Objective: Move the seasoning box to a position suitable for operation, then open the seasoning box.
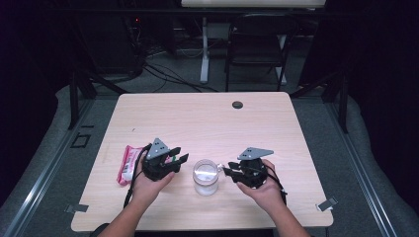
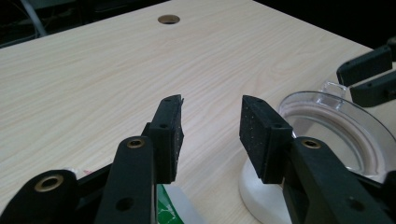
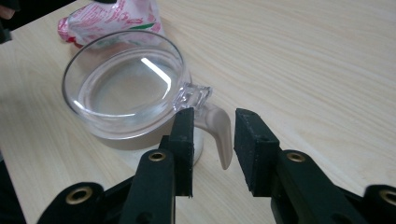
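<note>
A clear glass mug [image 1: 205,176] stands upright near the table's front edge, between my two grippers. Its handle [image 3: 219,130] points toward my right gripper [image 3: 214,140], whose open jaws sit on either side of the handle with a gap left beside it. In the high view the right gripper [image 1: 228,171] is just right of the mug. My left gripper [image 1: 180,155] hovers left of the mug, open, with only bare table between its jaws [image 2: 210,126]. The mug's rim [image 2: 336,126] lies off to that gripper's right.
A pink and white snack packet [image 1: 127,164] lies flat on the wooden table [image 1: 197,118], left of my left hand. A cable hole [image 1: 237,104] sits near the far edge. A folding chair [image 1: 257,44] stands on the floor beyond the table.
</note>
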